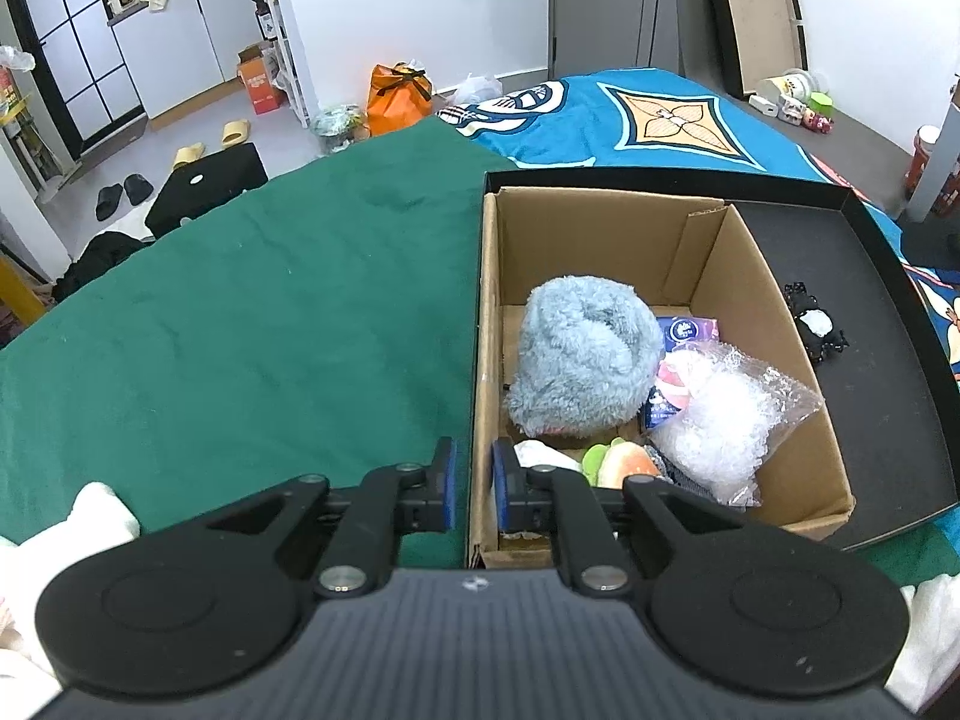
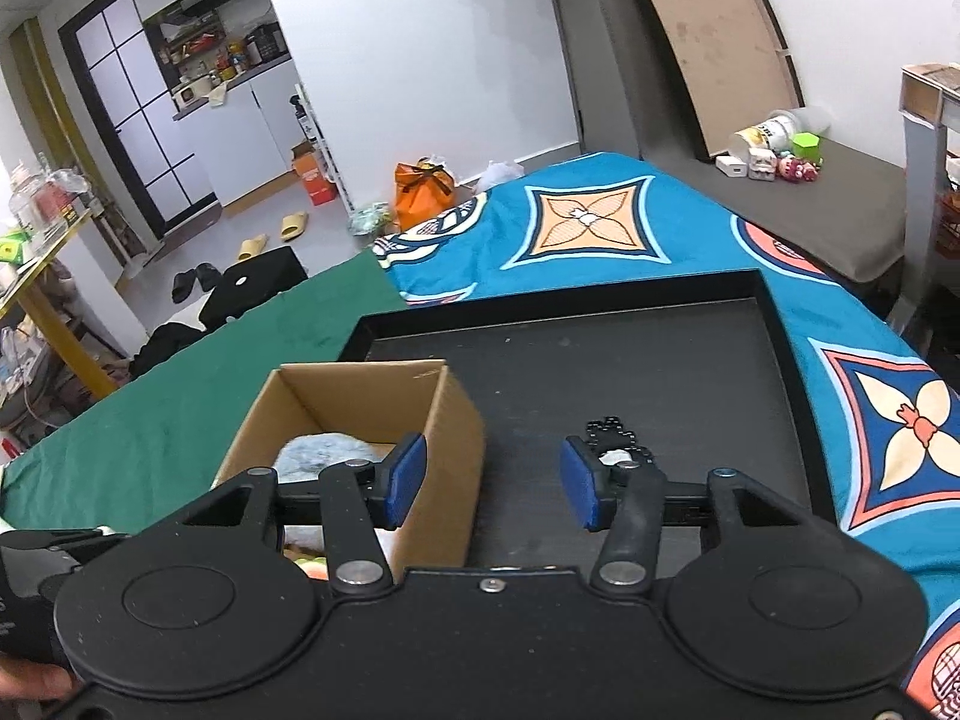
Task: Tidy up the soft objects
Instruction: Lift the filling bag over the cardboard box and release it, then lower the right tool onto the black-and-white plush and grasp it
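Cardboard box (image 1: 774, 324): 1, holds 1 blue plush (image 1: 579, 360), 1 bubble-wrap bag (image 1: 720, 420) | black tray (image 1: 888, 324): 1 | left tongs (image 1: 473, 483): straddle box wall, narrow gap | right tongs (image 2: 492, 483): spread wide, nothing held

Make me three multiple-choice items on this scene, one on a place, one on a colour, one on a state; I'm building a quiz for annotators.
1. Where does the black-and-white item lie?
A. on the black tray, outside the cardboard box
B. inside the box
C. on the green cloth

2. What colour is the fluffy item in the cardboard box?
A. orange
B. light blue
C. green

3. How do the right tool's jaws stand?
A. shut on the box wall
B. shut on a toy
C. open, holding nothing

Answers:
1 A: it rests on the black tray right of the box.
2 B: its fur is pale blue in the left wrist view.
3 C: its blue pads stand wide apart with nothing between.
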`<action>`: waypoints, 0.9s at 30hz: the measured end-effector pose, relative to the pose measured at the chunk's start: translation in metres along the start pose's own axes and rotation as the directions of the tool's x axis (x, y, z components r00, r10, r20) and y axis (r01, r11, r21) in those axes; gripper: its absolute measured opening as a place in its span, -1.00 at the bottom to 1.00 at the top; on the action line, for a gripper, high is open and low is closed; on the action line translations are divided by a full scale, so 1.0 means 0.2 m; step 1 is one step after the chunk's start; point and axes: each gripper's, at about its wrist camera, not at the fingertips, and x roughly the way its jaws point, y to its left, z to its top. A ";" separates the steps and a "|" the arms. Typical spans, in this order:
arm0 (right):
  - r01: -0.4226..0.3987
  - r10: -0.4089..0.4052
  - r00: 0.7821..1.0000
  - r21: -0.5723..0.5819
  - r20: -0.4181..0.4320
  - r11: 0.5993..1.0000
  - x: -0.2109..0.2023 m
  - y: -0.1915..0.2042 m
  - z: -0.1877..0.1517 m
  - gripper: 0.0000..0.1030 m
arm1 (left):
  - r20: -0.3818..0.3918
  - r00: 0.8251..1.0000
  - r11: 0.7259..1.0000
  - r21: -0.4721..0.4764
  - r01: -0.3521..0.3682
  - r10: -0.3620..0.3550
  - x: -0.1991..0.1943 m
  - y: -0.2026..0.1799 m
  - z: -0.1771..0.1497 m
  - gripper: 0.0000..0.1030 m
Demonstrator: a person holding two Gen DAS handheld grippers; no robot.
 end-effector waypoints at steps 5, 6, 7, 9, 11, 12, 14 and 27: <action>0.002 -0.002 1.000 0.010 -0.001 1.000 0.03 -0.06 0.00 -0.04 | -0.024 1.000 1.000 -0.015 -0.004 0.003 0.01 0.01 0.02 -0.74; 0.002 -0.002 1.000 0.011 -0.002 1.000 0.04 -0.08 0.00 -0.04 | -0.027 1.000 1.000 -0.013 -0.006 0.006 0.01 0.00 0.02 -0.74; 0.002 -0.002 1.000 0.014 -0.004 1.000 0.05 -0.09 -0.01 -0.04 | -0.030 1.000 1.000 -0.011 -0.009 0.009 0.01 0.00 0.02 -0.73; 0.003 -0.003 1.000 0.020 -0.010 1.000 0.07 -0.12 -0.01 -0.04 | -0.036 0.999 1.000 -0.005 -0.020 0.020 0.01 -0.01 0.03 -0.72; 0.003 -0.003 1.000 0.024 -0.011 1.000 0.09 -0.15 -0.01 -0.04 | -0.040 0.999 1.000 0.001 -0.031 0.031 0.01 -0.02 0.03 -0.70; 0.004 -0.004 1.000 0.027 -0.010 1.000 0.10 -0.16 -0.01 -0.04 | -0.042 0.998 0.999 0.003 -0.036 0.036 0.01 -0.03 0.04 -0.70; 0.008 -0.008 1.000 0.034 -0.007 0.999 0.12 -0.20 -0.01 -0.04 | -0.043 0.998 0.999 0.005 -0.045 0.046 0.01 -0.03 0.04 -0.70; 0.029 -0.022 0.998 0.135 -0.051 0.990 0.34 -0.43 -0.09 -0.06 | -0.060 0.989 0.991 0.018 -0.132 0.133 0.09 -0.11 0.14 -0.59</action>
